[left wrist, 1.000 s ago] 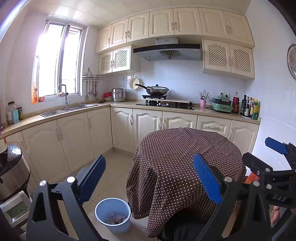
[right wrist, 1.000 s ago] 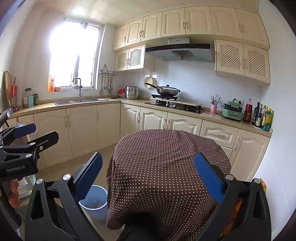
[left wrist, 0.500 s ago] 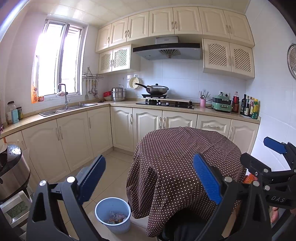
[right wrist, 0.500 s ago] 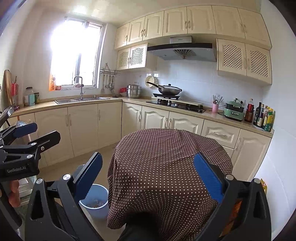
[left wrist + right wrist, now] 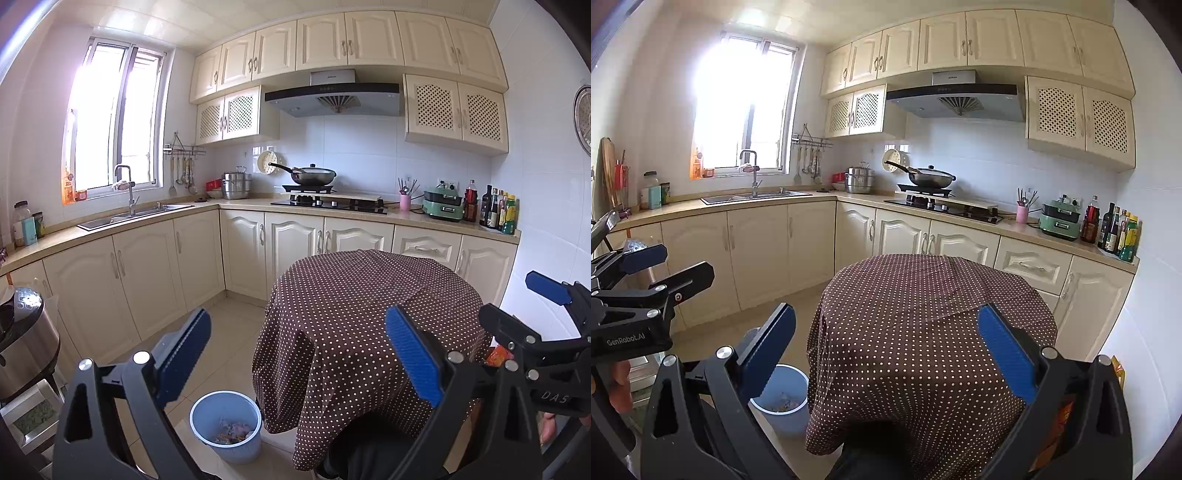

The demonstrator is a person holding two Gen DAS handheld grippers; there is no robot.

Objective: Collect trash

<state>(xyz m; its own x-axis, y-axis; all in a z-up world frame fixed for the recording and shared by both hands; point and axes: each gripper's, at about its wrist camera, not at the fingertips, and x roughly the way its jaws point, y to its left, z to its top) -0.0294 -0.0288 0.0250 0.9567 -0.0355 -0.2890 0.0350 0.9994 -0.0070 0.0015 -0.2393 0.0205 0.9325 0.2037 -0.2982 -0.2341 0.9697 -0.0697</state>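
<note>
A cream-cabinet kitchen fills both views, with an L-shaped beige worktop point(image 5: 236, 205) running under a bright window point(image 5: 110, 122) and a steel range hood point(image 5: 332, 94). On the worktop stand a steel sink point(image 5: 136, 212), a stacked steel steamer pot point(image 5: 236, 182), a dark wok point(image 5: 314, 175) on the black gas hob point(image 5: 332, 205), a pink utensil cup point(image 5: 405, 201), a green electric cooker point(image 5: 443, 208) and a row of sauce bottles point(image 5: 496, 208).

In the middle of the tiled floor point(image 5: 221, 332) is a round desk draped in a brown white-dotted cloth point(image 5: 369, 295); its top shows only cloth. Just beside its left edge, on the floor, stands a light-blue plastic waste bin point(image 5: 225, 424) with crumpled scraps of trash point(image 5: 231, 432) lying in its bottom.

The left tool point(image 5: 295, 354) is held low in front of the desk, its blue-padded fingers point(image 5: 184, 350) spread wide apart with nothing between them. The right tool point(image 5: 886, 354) hangs likewise, fingers point(image 5: 1004, 350) wide apart and holding nothing, facing the cloth. Each tool shows at the edge of the other's view. A steel rice cooker point(image 5: 26, 343) sits at far left.
</note>
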